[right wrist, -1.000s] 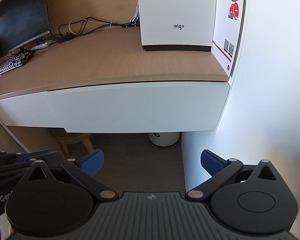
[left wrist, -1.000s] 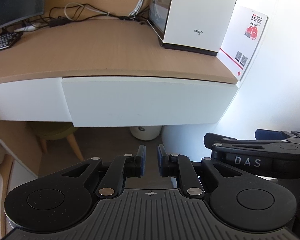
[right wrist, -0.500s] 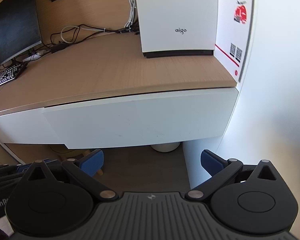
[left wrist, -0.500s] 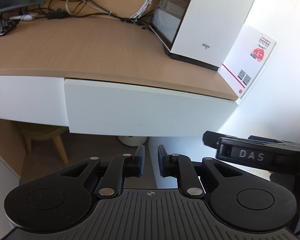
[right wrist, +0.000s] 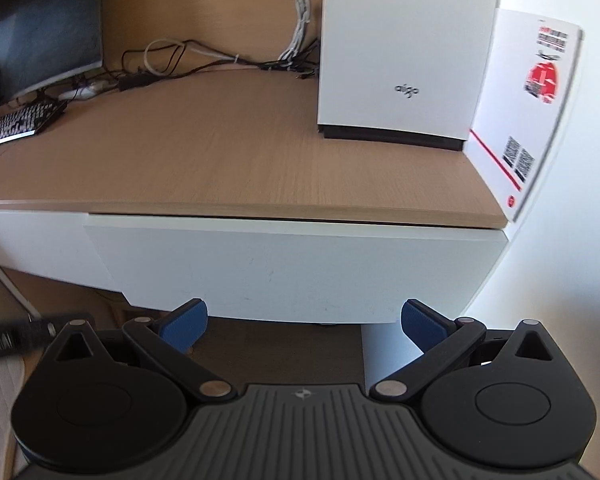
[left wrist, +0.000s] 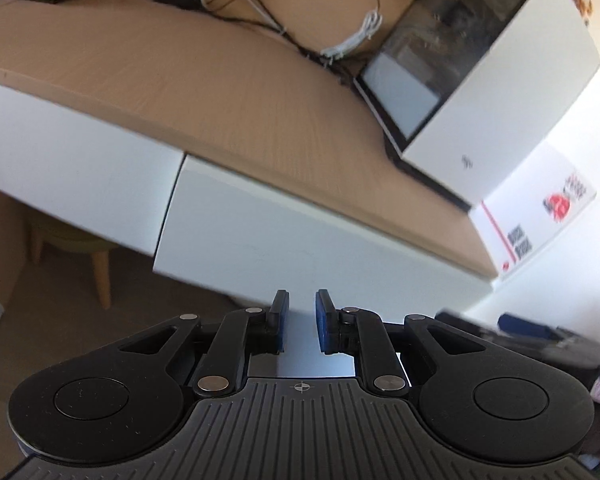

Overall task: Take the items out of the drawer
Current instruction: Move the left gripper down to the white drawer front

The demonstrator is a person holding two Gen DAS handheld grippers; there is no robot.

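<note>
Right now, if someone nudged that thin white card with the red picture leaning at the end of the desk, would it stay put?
Probably not. The thin white card with the red picture stands on edge against the wall, so a nudge would likely slide or topple it. It looks flat and light, perhaps slightly bendy. The tall white box-shaped computer case beside it might stop a fall that way.

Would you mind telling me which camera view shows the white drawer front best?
The right wrist view: the white drawer front faces the camera squarely, shut, both ends visible under the desk top. The left wrist view shows it tilted and blurred, its lower edge behind the gripper's fingers.
</note>
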